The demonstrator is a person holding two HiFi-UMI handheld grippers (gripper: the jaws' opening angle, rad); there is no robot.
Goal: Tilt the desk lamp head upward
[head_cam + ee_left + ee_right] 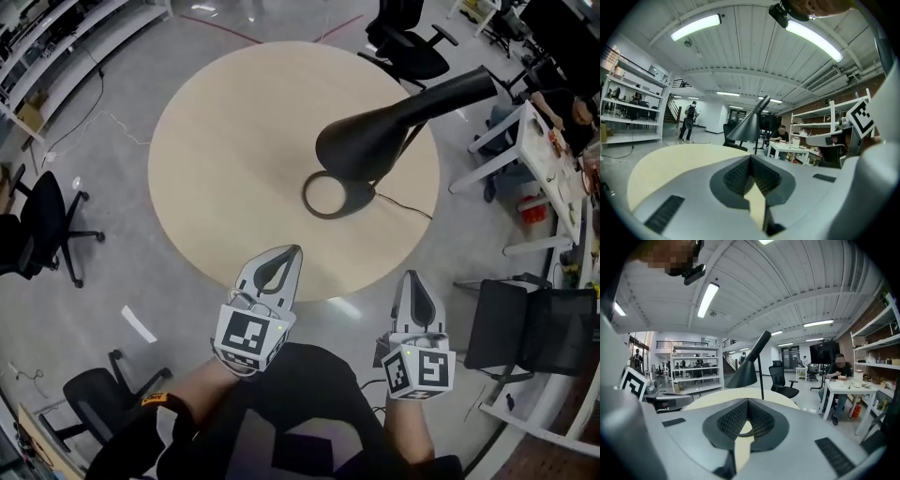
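Left claw (296, 250), right claw (410, 276) near-level, closed

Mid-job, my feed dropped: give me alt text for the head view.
A black desk lamp stands on a round wooden table, its cone head angled down over its ring base. The left gripper and right gripper hover shut and empty at the table's near edge, clear of the lamp.

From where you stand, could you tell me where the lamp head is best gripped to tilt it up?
Probably the lamp head's slim tapered end, not its wide mouth, which looks too broad for the fingers. Come from the right with the right gripper, fingers across the taper; it is shut now, so open first.
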